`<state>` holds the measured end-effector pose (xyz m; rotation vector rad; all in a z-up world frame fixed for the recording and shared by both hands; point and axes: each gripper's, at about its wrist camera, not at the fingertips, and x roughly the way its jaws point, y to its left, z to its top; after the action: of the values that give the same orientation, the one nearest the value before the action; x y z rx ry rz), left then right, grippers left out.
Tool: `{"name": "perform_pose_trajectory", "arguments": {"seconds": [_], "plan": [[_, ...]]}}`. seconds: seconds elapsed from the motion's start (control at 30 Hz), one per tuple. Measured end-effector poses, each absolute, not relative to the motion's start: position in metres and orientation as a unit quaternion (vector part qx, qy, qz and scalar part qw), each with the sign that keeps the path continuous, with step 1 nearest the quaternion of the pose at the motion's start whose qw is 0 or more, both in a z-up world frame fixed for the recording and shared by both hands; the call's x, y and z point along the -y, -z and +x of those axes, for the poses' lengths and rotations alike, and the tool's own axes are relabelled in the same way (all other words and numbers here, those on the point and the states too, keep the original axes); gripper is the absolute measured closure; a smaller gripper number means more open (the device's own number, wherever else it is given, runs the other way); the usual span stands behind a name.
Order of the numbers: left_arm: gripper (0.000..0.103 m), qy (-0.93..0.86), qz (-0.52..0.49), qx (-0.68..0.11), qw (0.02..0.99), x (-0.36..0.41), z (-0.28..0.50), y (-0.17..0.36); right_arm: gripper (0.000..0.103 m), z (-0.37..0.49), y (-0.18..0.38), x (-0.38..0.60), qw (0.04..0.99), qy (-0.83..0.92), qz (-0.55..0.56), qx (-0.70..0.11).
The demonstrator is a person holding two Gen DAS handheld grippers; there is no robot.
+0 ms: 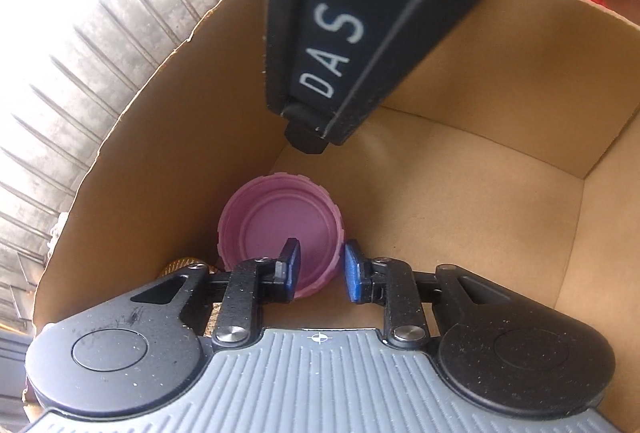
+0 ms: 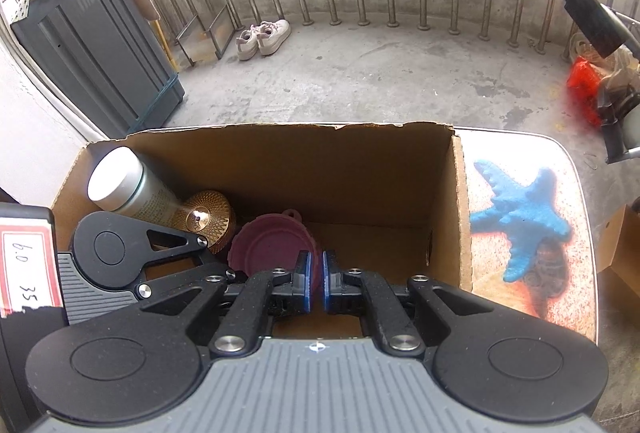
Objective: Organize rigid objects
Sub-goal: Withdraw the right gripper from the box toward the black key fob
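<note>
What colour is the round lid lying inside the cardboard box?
Pink-purple; the lid shows best in the left wrist view.

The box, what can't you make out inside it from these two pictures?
- Gold jar: left wrist view, mostly hidden behind the left gripper.
- Pink lid: right wrist view, near edge covered by the right gripper.
- Box far wall: left wrist view, blocked by the black DAS housing.

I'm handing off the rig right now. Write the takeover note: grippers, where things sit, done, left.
Left gripper: inside the brown cardboard box, jaws straddling the rim of the round pink plastic lid; grip not confirmed.
Right gripper: shut, empty, above the box.
In box: pink lid, silver cylindrical can, gold ribbed metal dome.
Left: blue airplane-shaped toy lies on the table outside the box.
</note>
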<state>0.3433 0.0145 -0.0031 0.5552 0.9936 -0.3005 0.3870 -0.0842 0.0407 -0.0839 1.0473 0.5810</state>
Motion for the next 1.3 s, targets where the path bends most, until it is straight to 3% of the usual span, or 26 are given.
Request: {"name": "perform_pose_trajectory", "arguments": {"seconds": [0.13, 0.43, 0.7, 0.97, 1.3], "plan": [[0.049, 0.117, 0.226, -0.477, 0.842, -0.027, 0.347, -0.002, 0.097, 0.389, -0.041, 0.085, 0.824, -0.273, -0.033, -0.495], [0.044, 0.098, 0.208, -0.431, 0.873, -0.037, 0.276, -0.064, 0.096, 0.370, -0.055, 0.099, 0.829, -0.280, -0.030, -0.483], [0.036, 0.089, 0.156, -0.322, 0.930, -0.028, 0.168, -0.120, 0.096, 0.321, -0.099, 0.132, 0.851, -0.307, -0.003, -0.427], [0.036, 0.143, 0.025, -0.340, 0.929, -0.019, 0.093, -0.067, 0.093, 0.235, -0.115, 0.185, 0.852, -0.357, 0.071, -0.377], [0.036, 0.162, -0.042, -0.359, 0.918, -0.013, 0.040, 0.000, 0.092, 0.147, -0.052, 0.192, 0.842, -0.347, 0.067, -0.407]]}}
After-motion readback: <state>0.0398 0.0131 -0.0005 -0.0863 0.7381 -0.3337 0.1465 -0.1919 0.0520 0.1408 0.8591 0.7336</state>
